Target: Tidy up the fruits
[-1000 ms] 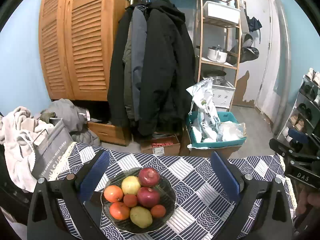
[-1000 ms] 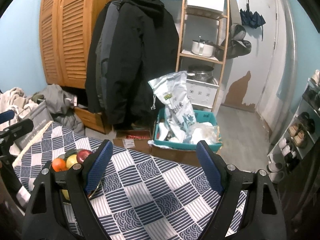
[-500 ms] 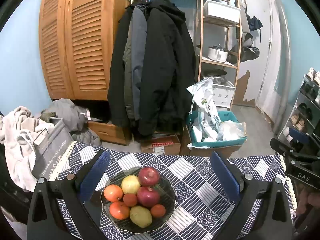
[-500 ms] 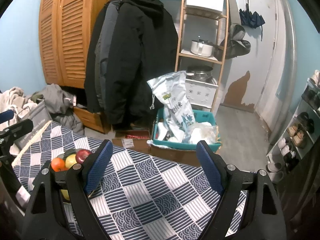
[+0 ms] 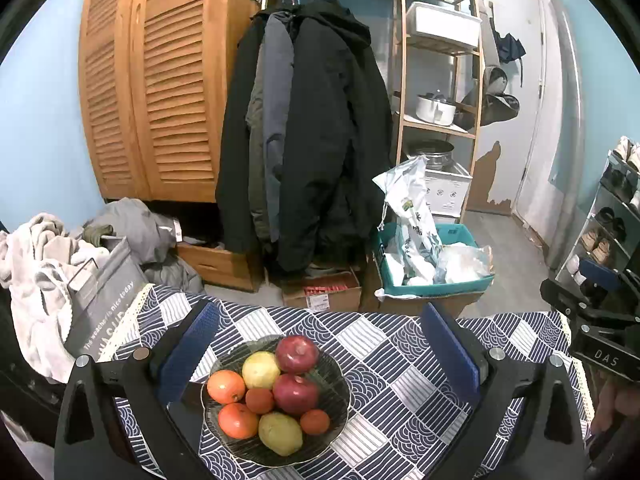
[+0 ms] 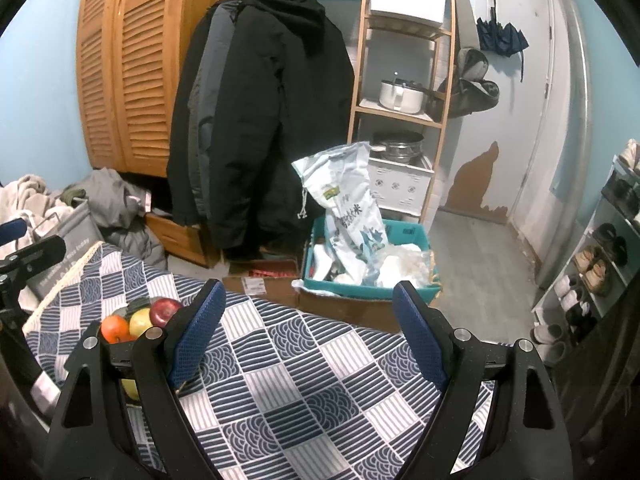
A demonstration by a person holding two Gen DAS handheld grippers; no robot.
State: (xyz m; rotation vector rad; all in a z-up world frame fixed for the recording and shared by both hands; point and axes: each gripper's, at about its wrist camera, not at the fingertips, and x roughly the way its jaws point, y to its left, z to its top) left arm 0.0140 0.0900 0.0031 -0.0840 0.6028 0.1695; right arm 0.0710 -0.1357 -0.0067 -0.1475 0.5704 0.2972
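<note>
A dark glass plate (image 5: 340,376) on the blue-and-white patterned tablecloth (image 5: 384,368) holds several fruits: two red apples (image 5: 297,354), two yellow lemons (image 5: 280,434) and several oranges (image 5: 226,386). My left gripper (image 5: 316,320) hovers over the plate, open, its blue pads wide on either side of the pile and touching nothing. My right gripper (image 6: 308,296) is open too, over bare cloth to the right of the plate (image 6: 136,305). Its left finger (image 6: 196,336) hides most of the fruit (image 6: 165,310) in the right wrist view.
The table's far edge drops to a floor crowded with a cardboard box (image 5: 320,294), a teal crate (image 5: 436,284) of bags, hanging coats (image 5: 304,136) and a wooden shelf (image 5: 438,80). A grey laundry bag (image 5: 100,300) stands left of the table, a shoe rack (image 6: 600,248) to the right.
</note>
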